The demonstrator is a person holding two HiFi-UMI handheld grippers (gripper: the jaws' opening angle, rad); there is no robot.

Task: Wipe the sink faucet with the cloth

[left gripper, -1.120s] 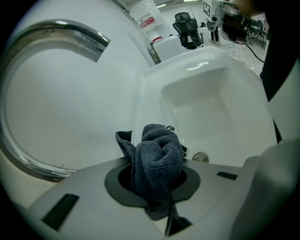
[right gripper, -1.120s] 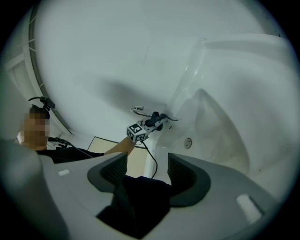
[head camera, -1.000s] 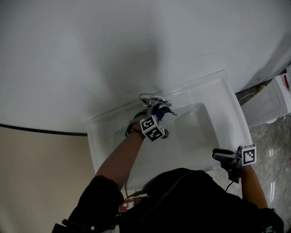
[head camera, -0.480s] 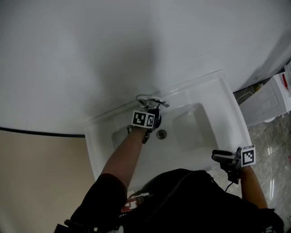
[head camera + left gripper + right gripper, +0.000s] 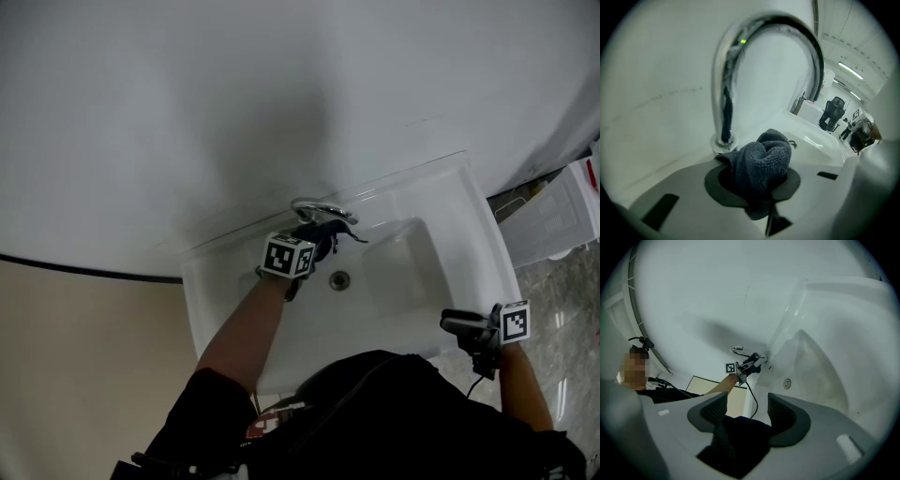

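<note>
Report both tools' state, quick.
Left tool: closed on the dark cloth.
Right tool: open, holding nothing.

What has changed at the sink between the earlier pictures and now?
The left gripper, shut on the cloth, rolled, its marker cube swinging left in the head view; the cloth stayed by the faucet. The right gripper stayed open and still at the front edge of the sink.

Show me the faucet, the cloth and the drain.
faucet (image 5: pixel 723 89): left gripper view, upright stem.
cloth (image 5: pixel 761 161): left gripper view, bunched middle.
drain (image 5: pixel 339 279): head view, centre of the ring.
</note>
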